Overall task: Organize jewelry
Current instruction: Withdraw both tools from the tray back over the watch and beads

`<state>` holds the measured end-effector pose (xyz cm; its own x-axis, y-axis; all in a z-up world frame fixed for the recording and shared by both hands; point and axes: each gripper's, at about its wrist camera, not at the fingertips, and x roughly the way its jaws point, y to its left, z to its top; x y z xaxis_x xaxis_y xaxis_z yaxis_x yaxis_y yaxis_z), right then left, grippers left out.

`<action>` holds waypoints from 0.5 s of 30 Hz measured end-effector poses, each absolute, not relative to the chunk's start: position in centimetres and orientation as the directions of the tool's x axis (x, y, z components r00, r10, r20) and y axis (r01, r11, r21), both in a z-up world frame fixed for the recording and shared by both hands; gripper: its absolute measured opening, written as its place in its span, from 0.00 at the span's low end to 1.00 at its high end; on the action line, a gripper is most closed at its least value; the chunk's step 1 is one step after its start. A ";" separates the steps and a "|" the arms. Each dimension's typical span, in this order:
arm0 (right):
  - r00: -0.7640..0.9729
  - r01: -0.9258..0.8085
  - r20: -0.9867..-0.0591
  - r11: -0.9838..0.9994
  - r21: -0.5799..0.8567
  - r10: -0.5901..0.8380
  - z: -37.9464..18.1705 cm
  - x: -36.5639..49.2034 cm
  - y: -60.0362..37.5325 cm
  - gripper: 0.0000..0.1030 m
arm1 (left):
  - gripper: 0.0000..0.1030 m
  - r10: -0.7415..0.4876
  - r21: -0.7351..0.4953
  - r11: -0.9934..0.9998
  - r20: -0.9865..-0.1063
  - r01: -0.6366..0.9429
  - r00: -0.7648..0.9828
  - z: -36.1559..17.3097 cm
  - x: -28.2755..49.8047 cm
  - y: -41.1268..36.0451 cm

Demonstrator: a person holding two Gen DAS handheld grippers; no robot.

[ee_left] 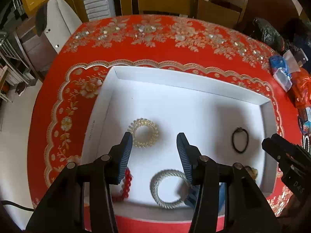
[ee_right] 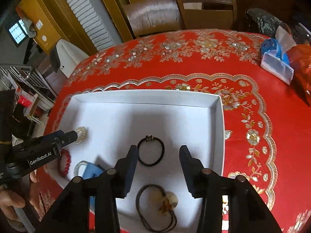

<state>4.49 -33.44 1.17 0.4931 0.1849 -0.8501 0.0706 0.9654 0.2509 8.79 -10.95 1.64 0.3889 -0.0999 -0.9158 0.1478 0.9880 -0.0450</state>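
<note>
white tray (ee_left: 120, 89) on red floral tablecloth (ee_left: 155, 44), six hair and wrist pieces inside, both grippers released above it.

tray: shallow, white card, the landmark for all below. left gripper (ee_left: 155, 141): over the tray's near-left part, jaws spread, nothing between the pads. right gripper (ee_right: 158, 155): over the tray's near-right part, jaws parted, empty. silver twisted bangle (ee_left: 167, 190): on the tray floor at the near edge, middle, beside a blue piece i cannot identify. clear spiral hair tie (ee_left: 143, 136): tray floor, left of centre. brown hair tie with pale ornament (ee_right: 157, 207): near-right corner of the tray. black elastic band (ee_right: 151, 151): tray floor, right side. red bead bracelet (ee_left: 126, 184): near-left corner of the tray.
</note>
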 end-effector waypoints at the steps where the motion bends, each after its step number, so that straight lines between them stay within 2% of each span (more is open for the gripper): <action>1: 0.498 0.069 -0.847 0.965 0.253 0.186 1.6 4.0 -33.4 0.42 | 0.46 -0.104 -0.050 0.988 -0.913 0.145 0.394 2.1 8.4 -10.9; 12: 0.560 0.047 -0.808 0.967 0.252 0.183 5.6 -2.1 -33.3 0.43 | 0.46 -0.090 -0.040 0.992 -0.891 0.121 0.446 5.8 1.7 -10.6; 15: 0.580 0.035 -0.796 0.971 0.238 0.175 6.7 -4.2 -33.2 0.48 | 0.46 -0.090 -0.046 0.993 -0.884 0.106 0.458 6.4 -0.6 -10.6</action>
